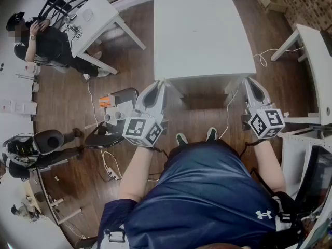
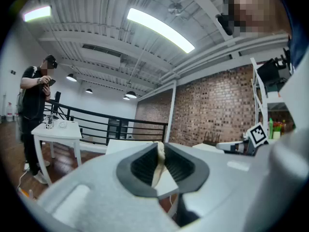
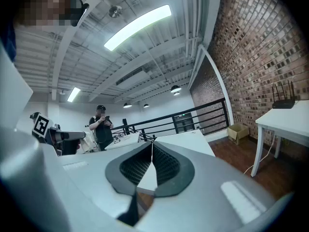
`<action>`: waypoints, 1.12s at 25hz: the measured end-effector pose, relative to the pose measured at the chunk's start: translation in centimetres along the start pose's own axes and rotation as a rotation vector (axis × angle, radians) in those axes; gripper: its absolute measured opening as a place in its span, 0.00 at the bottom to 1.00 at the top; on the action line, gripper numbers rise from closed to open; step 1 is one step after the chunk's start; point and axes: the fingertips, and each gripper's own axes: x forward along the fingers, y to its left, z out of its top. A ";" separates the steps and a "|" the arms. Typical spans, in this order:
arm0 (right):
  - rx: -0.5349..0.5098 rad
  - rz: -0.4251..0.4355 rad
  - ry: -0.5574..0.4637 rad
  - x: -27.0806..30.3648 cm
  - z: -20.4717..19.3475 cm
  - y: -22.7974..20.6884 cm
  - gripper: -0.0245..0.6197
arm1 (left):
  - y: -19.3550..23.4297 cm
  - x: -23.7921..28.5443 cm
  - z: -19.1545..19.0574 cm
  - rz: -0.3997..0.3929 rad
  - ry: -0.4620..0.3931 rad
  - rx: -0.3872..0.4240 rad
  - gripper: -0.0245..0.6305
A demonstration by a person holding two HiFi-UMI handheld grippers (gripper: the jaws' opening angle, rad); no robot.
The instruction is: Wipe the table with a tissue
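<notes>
Head view: the left hand-held gripper (image 1: 158, 87) and the right hand-held gripper (image 1: 250, 83) are held side by side but well apart, both tips pointing at the near edge of the white table (image 1: 197, 30) just ahead of them. The table top beyond the tips is bare. Far out to the left of the left hand-held gripper is a small table (image 1: 96, 14) with a person (image 1: 49, 43) in black beside it.

Left gripper view: the jaws are pressed together on a tissue (image 2: 157, 164), a pale crumpled strip pinched upright between the dark ribbed pads, its upper end poking just above them. The table edge shows right behind the tips, with a black railing (image 2: 96, 117) and a brick wall (image 2: 212, 115) farther ahead.

Right gripper view: the jaws are pressed together, pads meeting along one thin seam with nothing between them. The table stretches away ahead of the tips, and a box (image 3: 238, 132) sits on the floor off to the right by the brick wall.
</notes>
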 end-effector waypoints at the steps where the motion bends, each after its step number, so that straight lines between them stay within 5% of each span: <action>1: -0.001 0.004 -0.009 0.5 0.4 -0.5 0.05 | 0.6 0.7 0.4 0.008 -0.006 0.007 0.10; 8: 0.010 0.010 -0.008 2.9 1.5 -4.6 0.05 | 2.8 5.9 1.1 0.006 -0.022 -0.052 0.10; 16: -0.012 -0.033 0.056 9.0 1.2 -6.4 0.05 | 10.7 14.3 -0.5 -0.089 -0.041 -0.271 0.09; 21: -0.022 -0.093 0.120 14.9 1.6 -8.1 0.05 | 15.9 21.2 -2.9 -0.174 -0.025 -0.487 0.09; 28: -0.006 -0.085 0.169 23.9 2.0 -7.6 0.05 | 19.6 30.2 -5.6 -0.229 0.116 -0.509 0.09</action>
